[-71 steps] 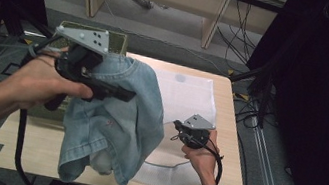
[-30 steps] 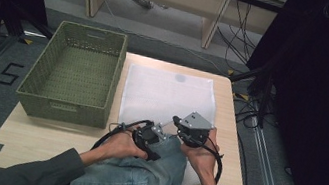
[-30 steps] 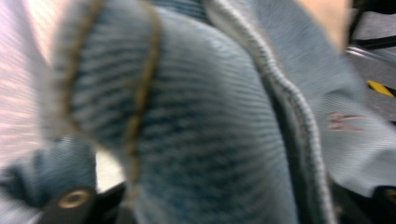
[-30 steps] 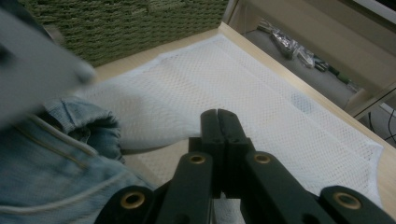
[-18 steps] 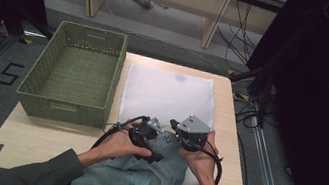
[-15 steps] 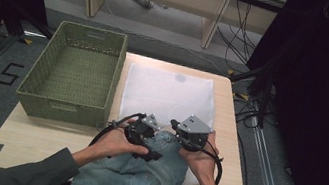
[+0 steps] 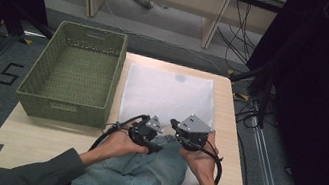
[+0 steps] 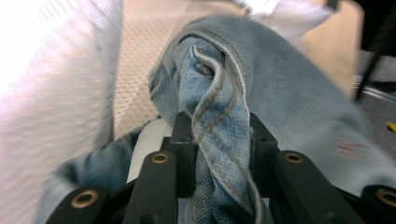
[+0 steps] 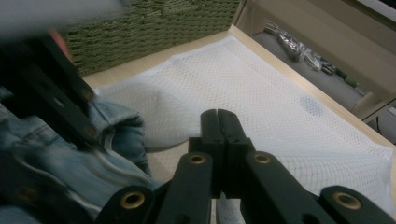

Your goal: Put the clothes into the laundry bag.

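The blue denim jeans [image 7: 140, 177] lie bunched at the near edge of the wooden table [image 7: 38, 140], partly on the near end of the white mesh laundry bag [image 7: 167, 93]. The bag lies flat and reaches toward the far side of the table.

The left gripper [image 7: 148, 138] sits on the far edge of the jeans. Its jaws have just been closing, and in the left gripper view a thick seamed fold of denim [image 8: 219, 121] stands squeezed between them. The right gripper [image 7: 184, 135] is just to the right of it, very near. Its jaws are pressed flat together, and a thin bit of white mesh seems to be pinched in them, likely the bag's near edge.

So the step in hand looks like getting the jeans into the bag. The right gripper probably has to lift the bag's edge so the mouth opens. Then the left gripper can push the denim fold away, into the opening. The jeans are heavy and floppy, so they may bunch at the mouth.

The green woven basket [image 7: 74, 75] stands on the left side of the table, well apart from the jeans.
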